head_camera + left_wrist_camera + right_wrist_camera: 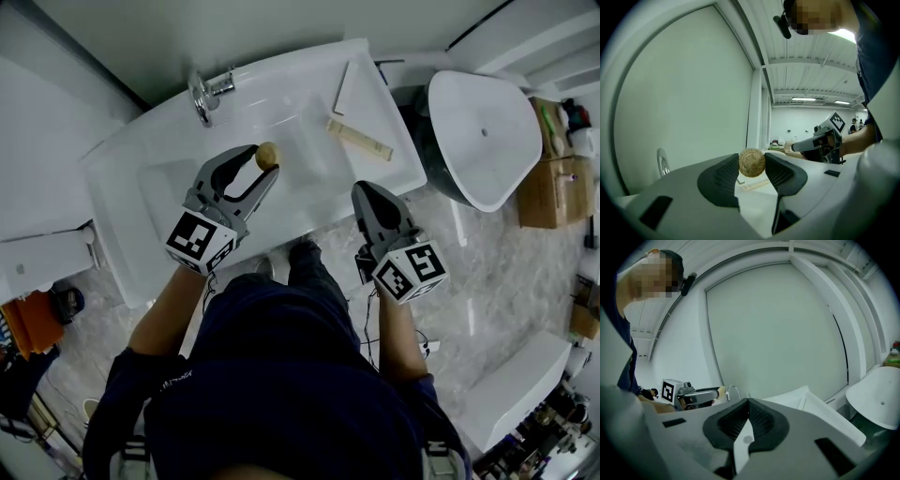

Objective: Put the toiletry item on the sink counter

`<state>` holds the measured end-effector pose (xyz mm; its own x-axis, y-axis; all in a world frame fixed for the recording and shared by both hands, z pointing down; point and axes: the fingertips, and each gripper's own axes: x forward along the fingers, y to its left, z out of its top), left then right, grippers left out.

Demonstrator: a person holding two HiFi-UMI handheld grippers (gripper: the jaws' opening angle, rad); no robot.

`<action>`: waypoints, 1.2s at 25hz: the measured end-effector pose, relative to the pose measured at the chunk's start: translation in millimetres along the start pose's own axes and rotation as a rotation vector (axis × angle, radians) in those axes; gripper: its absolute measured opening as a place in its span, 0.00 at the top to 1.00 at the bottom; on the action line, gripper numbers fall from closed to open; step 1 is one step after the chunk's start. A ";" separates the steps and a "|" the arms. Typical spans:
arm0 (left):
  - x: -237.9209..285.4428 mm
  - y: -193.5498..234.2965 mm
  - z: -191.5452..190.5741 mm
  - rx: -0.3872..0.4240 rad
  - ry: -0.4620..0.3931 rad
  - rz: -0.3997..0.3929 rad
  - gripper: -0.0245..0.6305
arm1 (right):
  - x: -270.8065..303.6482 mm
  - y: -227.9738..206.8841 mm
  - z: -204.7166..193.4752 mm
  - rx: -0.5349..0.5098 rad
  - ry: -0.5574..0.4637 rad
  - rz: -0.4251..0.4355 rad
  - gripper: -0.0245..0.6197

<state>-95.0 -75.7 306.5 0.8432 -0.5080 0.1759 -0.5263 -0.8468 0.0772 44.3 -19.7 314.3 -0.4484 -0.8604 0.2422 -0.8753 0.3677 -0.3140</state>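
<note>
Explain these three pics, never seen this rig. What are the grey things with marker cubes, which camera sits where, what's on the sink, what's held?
There is no robot here. A person holds a hand gripper in each hand, and the marker cubes are part of those grippers. The top-down picture comes from a camera on the person's head. The other two come from cameras riding on each gripper, looking along its fingers.

Below is a white sink with a faucet. A pale flat box lies on its counter at the right.

The left gripper is shut on a small tan ball, probably the toiletry item, and holds it over the basin. The right gripper is shut and empty, near the sink's front edge.
</note>
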 end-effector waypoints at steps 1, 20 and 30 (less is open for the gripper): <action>6.6 2.4 -0.8 -0.001 0.005 0.007 0.67 | 3.1 -6.6 1.2 0.000 0.003 0.007 0.95; 127.2 36.0 -5.8 0.007 0.095 0.136 0.67 | 47.6 -129.0 22.7 0.021 0.070 0.131 0.95; 169.9 54.2 -8.1 0.017 0.121 0.178 0.67 | 70.6 -169.2 29.1 0.019 0.086 0.173 0.95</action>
<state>18.9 -206.6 348.5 0.7170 -0.6284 0.3017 -0.6632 -0.7483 0.0177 166.0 -153.0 357.8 -0.6065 -0.7514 0.2599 -0.7804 0.5003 -0.3750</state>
